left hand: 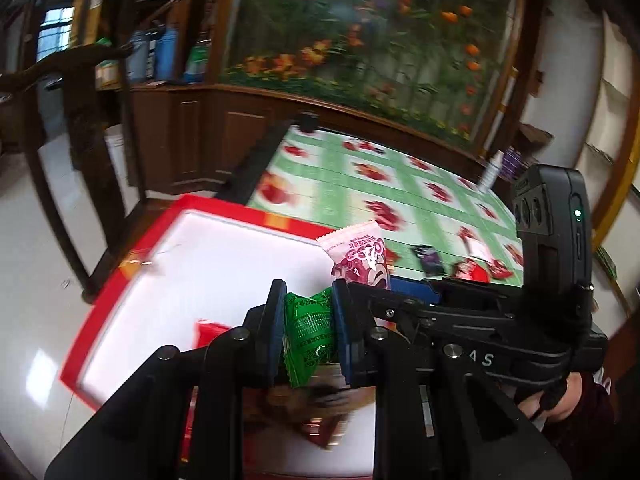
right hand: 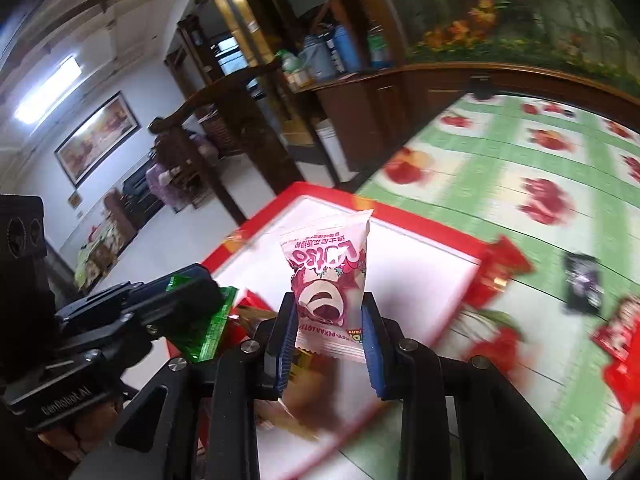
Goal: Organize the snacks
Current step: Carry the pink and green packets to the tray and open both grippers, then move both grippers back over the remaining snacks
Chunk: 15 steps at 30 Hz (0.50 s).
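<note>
Clearly "LOTSO" pink packet [right hand: 326, 280], "tanRobot.AI" left gripper [right hand: 192, 304]

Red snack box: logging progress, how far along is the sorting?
Done: a few snacks lie in the red box. In hand: left tongs grip a green packet, right tongs a pink packet. Left: black packet and red ones on the tablecloth.

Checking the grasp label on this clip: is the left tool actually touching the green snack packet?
Touching. In the left wrist view, the left tool has both blue pads pressed against the green snack packet, which crumples between them above the red-rimmed box.
</note>
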### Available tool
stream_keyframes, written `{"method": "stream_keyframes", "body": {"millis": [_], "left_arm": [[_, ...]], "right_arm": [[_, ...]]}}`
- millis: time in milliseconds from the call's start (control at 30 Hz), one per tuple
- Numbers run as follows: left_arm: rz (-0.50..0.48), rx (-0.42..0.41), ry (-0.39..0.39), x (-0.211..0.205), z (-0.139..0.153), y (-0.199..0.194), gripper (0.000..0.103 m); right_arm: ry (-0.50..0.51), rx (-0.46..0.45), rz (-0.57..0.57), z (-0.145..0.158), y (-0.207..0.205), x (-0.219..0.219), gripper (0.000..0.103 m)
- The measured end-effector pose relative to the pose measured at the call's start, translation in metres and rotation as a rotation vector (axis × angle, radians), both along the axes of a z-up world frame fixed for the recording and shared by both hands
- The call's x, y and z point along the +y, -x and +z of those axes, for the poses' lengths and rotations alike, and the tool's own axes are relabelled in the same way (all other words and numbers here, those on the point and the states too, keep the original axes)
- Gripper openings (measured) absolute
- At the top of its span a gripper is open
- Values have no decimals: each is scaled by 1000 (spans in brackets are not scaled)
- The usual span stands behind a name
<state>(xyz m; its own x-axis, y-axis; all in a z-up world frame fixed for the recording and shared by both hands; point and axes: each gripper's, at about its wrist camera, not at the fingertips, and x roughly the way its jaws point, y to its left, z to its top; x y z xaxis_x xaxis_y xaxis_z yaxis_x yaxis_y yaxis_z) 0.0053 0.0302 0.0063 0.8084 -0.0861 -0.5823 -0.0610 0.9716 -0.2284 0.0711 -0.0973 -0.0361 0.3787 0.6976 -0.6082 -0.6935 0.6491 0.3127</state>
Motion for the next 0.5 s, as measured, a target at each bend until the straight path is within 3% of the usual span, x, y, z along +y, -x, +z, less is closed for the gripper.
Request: {"method": "stream_keyframes", "body": {"millis": [233,367,500], "left_arm": [[106,50,22,35,-17,1,25],[140,61,62,43,-19,4,58],[141,33,30,34,-11,8,61]], "right_arm": [[23,3,24,-2,-1,35,35],[-13,-11,-8,3,-4,22,37],[-38,-33,-88,9,-11,-12,37]]}}
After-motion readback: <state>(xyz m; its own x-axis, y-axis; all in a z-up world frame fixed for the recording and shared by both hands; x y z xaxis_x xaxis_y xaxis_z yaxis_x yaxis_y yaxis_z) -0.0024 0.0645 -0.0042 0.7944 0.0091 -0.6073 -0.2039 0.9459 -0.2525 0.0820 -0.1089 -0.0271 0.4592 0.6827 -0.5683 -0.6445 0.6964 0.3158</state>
